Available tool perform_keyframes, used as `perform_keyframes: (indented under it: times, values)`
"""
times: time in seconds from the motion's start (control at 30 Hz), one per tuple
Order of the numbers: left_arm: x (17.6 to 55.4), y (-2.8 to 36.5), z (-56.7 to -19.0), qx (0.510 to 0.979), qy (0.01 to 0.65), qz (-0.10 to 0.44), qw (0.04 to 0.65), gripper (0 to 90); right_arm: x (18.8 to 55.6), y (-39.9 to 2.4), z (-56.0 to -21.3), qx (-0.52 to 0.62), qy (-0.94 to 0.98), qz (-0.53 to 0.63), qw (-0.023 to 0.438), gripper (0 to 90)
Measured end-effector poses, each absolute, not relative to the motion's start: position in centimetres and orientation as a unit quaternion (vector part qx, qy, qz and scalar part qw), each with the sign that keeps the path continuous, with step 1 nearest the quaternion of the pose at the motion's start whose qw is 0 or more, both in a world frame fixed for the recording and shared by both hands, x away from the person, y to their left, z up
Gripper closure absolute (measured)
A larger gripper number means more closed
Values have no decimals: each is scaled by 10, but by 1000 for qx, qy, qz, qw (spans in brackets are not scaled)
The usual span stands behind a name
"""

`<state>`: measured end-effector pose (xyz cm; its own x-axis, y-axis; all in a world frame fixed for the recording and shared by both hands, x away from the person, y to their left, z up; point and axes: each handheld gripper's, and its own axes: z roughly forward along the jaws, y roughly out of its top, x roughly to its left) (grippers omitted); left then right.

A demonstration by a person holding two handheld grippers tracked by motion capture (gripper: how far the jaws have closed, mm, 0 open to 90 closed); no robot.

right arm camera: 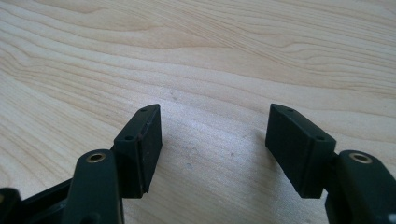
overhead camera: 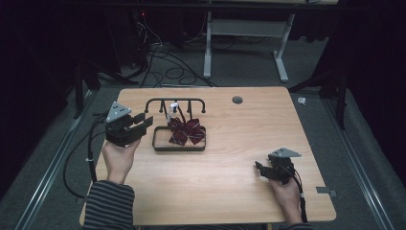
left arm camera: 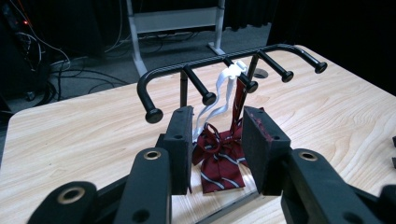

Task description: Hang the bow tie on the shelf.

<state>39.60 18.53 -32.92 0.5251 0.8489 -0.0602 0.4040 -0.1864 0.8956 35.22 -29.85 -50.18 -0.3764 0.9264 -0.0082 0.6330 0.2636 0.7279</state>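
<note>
A black peg rack (overhead camera: 175,100) stands on a black frame base (overhead camera: 178,149) at the table's middle left. From one peg a dark red striped bow tie (overhead camera: 186,132) hangs by a white strap (left arm camera: 224,84), its lower part resting inside the base. My left gripper (overhead camera: 147,120) hovers just left of the rack, open and aimed at it. In the left gripper view the bow tie (left arm camera: 219,158) lies beyond the jaws of that gripper (left arm camera: 217,140), with nothing between the pads. My right gripper (overhead camera: 259,169) rests open near the front right, over bare wood (right arm camera: 215,135).
The wooden table (overhead camera: 230,191) has a round cable hole (overhead camera: 237,100) near its far edge. Cables (overhead camera: 167,72) and the white legs of another desk (overhead camera: 208,48) lie on the floor beyond. A small metal plate (overhead camera: 326,191) sits at the right edge.
</note>
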Motion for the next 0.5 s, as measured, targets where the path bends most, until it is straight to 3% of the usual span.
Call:
perform_keyframes:
  times: [0.5]
  values:
    - [386,200,-337,728,439,234,472,645,352,-298,-502,512,763,326,225,376]
